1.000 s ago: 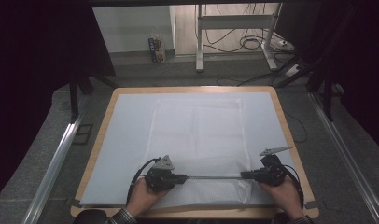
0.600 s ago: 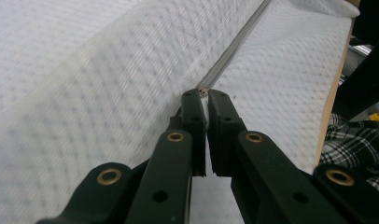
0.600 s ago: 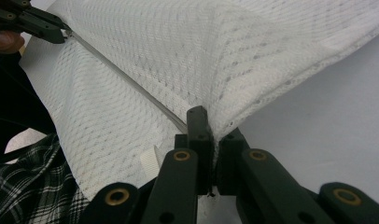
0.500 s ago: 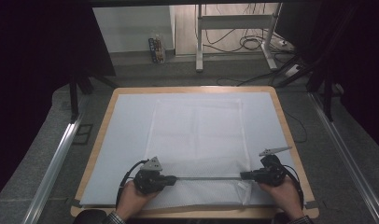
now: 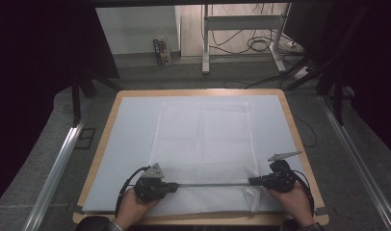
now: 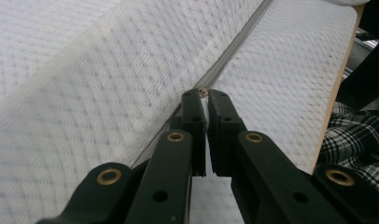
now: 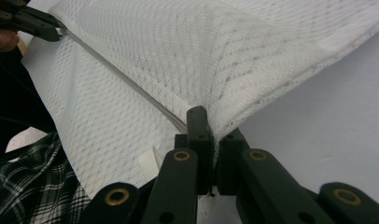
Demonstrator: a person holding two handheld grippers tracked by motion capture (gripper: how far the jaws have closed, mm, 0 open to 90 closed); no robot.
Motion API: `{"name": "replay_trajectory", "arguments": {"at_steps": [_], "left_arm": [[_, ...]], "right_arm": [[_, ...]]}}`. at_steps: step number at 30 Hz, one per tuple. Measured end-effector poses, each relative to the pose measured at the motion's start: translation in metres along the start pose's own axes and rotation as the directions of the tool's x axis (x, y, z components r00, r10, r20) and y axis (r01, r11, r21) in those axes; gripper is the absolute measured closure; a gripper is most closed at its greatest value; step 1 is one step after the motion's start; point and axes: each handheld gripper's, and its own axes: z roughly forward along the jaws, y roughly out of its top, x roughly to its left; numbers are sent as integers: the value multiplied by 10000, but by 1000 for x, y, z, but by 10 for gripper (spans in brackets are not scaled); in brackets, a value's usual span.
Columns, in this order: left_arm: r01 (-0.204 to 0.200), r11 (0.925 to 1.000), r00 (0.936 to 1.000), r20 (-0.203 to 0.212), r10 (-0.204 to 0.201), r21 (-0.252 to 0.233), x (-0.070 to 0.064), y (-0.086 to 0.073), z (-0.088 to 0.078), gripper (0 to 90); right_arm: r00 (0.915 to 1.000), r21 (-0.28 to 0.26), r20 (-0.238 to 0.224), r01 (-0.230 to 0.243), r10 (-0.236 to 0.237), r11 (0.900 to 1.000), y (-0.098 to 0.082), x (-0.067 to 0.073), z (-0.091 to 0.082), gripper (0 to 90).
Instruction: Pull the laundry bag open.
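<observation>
**A:** Two grippers, both mine, clamped on the mesh laundry bag (image 5: 203,144). High view: left gripper (image 5: 173,185) at seven o'clock on the desk (image 5: 299,139), right gripper (image 5: 251,182) at five, the zipper line (image 5: 210,184) taut between them.

**B:** How should I finish the pull?

**A:** I'd keep both hands level so the line stays straight. Left gripper view: my left gripper (image 6: 206,95) pinches the zipper end; the weave is a fine, soft diamond mesh.

**B:** And the other side?

**A:** Right gripper view: the right gripper (image 7: 208,119) bites a gathered corner, fabric puckering toward twelve o'clock over the smooth pale-blue mat (image 7: 327,116).
</observation>
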Motion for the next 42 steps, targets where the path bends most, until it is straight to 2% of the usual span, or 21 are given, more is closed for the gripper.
{"name": "replay_trajectory", "arguments": {"at_steps": [13,21,26,34,36,42], "left_arm": [[363,9992,9993,-113,-365,-151,4,-11,-13,869],[377,9992,9990,-247,-381,-143,5,-15,-18,870],[517,9984,9983,-257,-523,-240,7,-17,-22,869],[489,9987,9985,-239,-493,-165,8,-18,-22,869],[461,9989,9981,-401,-465,-107,8,-19,-22,869],[694,9973,9964,-462,-705,-243,12,-23,-29,869]], "right_arm": [[9999,20,124,35,-35,10000,0,0,0,863],[10000,14,60,3,-3,10000,-1,0,-1,863],[10000,14,55,-12,12,10000,-1,-1,-1,862],[10000,11,64,-12,12,10000,-1,-1,-1,862],[9999,29,124,6,-7,10000,-1,-1,-1,862],[9999,-25,112,-26,27,10000,-2,-2,-2,862]]}}
